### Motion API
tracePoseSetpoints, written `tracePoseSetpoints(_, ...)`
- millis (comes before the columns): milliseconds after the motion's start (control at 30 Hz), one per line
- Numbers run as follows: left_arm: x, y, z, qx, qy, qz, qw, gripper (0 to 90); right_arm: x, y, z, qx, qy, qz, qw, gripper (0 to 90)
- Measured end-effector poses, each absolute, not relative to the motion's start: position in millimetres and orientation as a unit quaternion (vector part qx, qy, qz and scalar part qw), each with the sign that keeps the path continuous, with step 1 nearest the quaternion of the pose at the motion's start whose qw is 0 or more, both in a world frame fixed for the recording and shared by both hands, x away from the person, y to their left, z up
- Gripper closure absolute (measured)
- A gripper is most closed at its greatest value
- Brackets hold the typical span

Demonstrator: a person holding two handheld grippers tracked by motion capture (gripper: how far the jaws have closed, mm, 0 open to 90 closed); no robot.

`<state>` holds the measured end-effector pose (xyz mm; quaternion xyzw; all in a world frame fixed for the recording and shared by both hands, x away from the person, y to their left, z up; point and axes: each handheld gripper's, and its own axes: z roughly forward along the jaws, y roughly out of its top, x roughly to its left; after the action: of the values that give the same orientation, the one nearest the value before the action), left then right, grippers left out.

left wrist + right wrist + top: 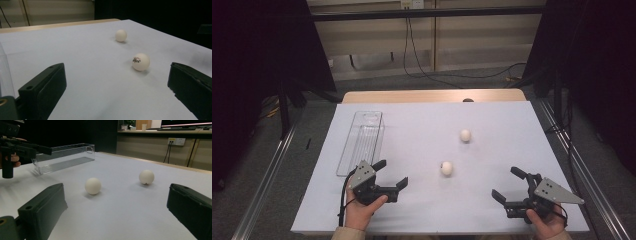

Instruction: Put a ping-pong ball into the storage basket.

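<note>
Both claws spread, empty: left gripper [392, 176], right gripper [508, 186]. Risk: near ball [446, 168] rolls off if a jaw nudges it before closing.

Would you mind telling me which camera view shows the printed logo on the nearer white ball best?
The left gripper view: the nearer ball sits close, its dark printed mark turned to the camera. In the high view the same ball is a small white blob, mark unreadable. In the right gripper view it shows a plain side.
</note>
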<state>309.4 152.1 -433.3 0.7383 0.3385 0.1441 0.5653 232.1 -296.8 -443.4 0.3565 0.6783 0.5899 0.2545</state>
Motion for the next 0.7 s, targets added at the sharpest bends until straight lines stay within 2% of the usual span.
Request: tracePoseSetpoints(700,312,137,-436,0.752,0.334,0.133,0.552,2.1,232,-297,-443,0.356,0.678,0.59,0.254,1.4)
